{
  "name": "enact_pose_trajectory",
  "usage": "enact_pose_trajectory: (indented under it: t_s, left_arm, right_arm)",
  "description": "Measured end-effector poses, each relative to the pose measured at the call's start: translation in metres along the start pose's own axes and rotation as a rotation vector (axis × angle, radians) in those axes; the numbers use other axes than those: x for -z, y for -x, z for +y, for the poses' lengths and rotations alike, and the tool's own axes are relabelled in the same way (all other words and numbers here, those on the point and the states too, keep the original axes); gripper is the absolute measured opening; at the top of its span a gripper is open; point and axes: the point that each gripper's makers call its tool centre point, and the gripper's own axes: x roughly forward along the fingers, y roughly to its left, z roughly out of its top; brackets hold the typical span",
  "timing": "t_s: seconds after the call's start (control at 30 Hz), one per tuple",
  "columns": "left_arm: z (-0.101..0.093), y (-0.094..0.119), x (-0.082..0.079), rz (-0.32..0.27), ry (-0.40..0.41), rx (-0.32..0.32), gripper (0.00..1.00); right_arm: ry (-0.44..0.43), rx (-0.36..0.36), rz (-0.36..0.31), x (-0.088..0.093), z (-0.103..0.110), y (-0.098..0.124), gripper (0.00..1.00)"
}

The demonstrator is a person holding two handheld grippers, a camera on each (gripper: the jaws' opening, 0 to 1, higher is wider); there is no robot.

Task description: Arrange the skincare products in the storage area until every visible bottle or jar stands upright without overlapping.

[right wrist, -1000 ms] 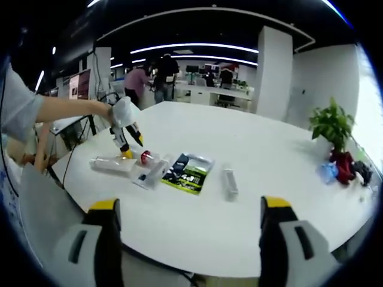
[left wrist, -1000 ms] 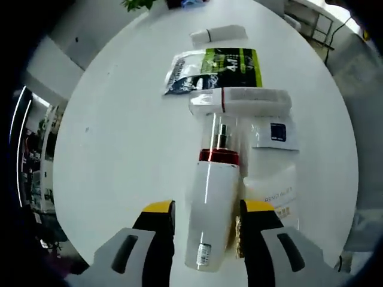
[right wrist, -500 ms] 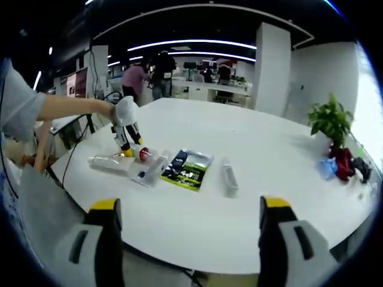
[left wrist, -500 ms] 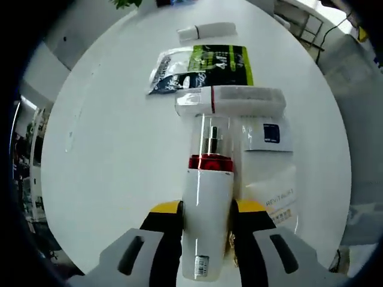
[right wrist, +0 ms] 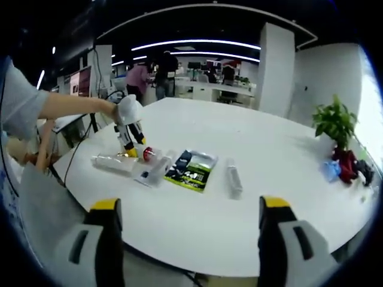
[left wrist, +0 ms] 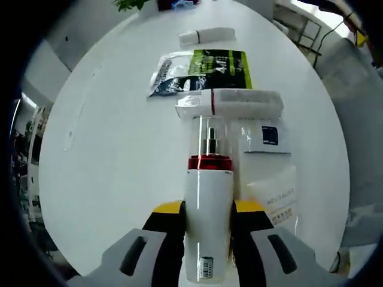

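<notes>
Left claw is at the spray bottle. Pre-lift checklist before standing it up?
1. Grip: left claw has both jaws against the sides of the spray bottle. Ok.
2. Bottle upright: it lies flat on the table. Not ok.
3. Cap end clear: the clear cap touches or sits right next to the white tube lying across it. Cannot tell.
4. Beside bottle: sachets lie close alongside. Not ok.
5. Right claw out of the way: open, well back from the table's things. Ok.
</notes>
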Motion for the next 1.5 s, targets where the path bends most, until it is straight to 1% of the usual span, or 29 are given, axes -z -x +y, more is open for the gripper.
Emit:
enact_pose_trajectory:
  t_s: [0.13, 0.23, 0.3, 0.4, 0.53, 0.57, 0.73, 0.77, 0.83, 0.87, 1.0, 1.03, 1.1, 1.13, 1.3, 1.43, 1.5]
  left_arm:
    - [-0.001, 0.001, 0.001, -0.022, 0.012, -0.045, 0.26]
    - [-0.004, 0.003, 0.003, -0.032, 0.007, -0.058, 0.25]
    - [-0.003, 0.005, 0.002, -0.052, 0.022, -0.081, 0.25]
    - [-0.004, 0.009, 0.002, -0.075, 0.034, -0.099, 0.25]
    - [-0.003, 0.018, -0.003, -0.119, 0.055, -0.141, 0.25]
    - [-0.002, 0.021, -0.005, -0.138, 0.066, -0.154, 0.25]
    - [-0.001, 0.034, -0.012, -0.200, 0.115, -0.195, 0.25]
    - [-0.002, 0.036, -0.015, -0.220, 0.143, -0.200, 0.25]
    - [-0.004, 0.041, -0.022, -0.282, 0.187, -0.203, 0.25]
    - [-0.004, 0.043, -0.023, -0.296, 0.198, -0.205, 0.25]
    - [-0.010, 0.052, -0.030, -0.326, 0.196, -0.226, 0.25]
    - [-0.012, 0.055, -0.034, -0.343, 0.204, -0.228, 0.25]
    - [-0.017, 0.058, -0.041, -0.385, 0.249, -0.204, 0.25]
    - [-0.019, 0.061, -0.047, -0.420, 0.259, -0.204, 0.25]
    - [-0.030, 0.072, -0.064, -0.482, 0.267, -0.211, 0.25]
    - [-0.047, 0.081, -0.081, -0.539, 0.263, -0.184, 0.25]
    - [-0.052, 0.084, -0.087, -0.556, 0.272, -0.176, 0.25]
  right_arm:
    - [0.001, -0.012, 0.002, 0.002, 0.001, -0.002, 0.95]
    - [0.006, -0.017, -0.009, -0.001, 0.002, -0.001, 0.95]
    - [0.004, -0.022, -0.017, -0.003, 0.003, 0.000, 0.94]
    - [0.007, -0.034, -0.023, -0.005, 0.005, -0.001, 0.93]
    - [0.004, -0.052, -0.028, -0.005, 0.009, -0.003, 0.93]
    - [0.000, -0.057, -0.031, -0.005, 0.009, -0.004, 0.93]
    - [-0.007, -0.102, -0.052, -0.007, 0.018, -0.009, 0.92]
    - [-0.010, -0.107, -0.050, -0.007, 0.019, -0.010, 0.90]
    - [-0.004, -0.113, -0.050, -0.007, 0.021, -0.012, 0.90]
    - [0.001, -0.115, -0.048, -0.007, 0.022, -0.013, 0.90]
    - [0.010, -0.133, -0.053, -0.008, 0.025, -0.015, 0.87]
    - [0.009, -0.140, -0.058, -0.009, 0.026, -0.016, 0.86]
    - [0.010, -0.151, -0.071, -0.011, 0.027, -0.018, 0.84]
    - [0.010, -0.154, -0.074, -0.012, 0.028, -0.019, 0.82]
    - [0.001, -0.182, -0.091, -0.018, 0.031, -0.027, 0.79]
    - [0.005, -0.204, -0.095, -0.022, 0.036, -0.036, 0.76]
    - [0.007, -0.214, -0.099, -0.025, 0.039, -0.039, 0.75]
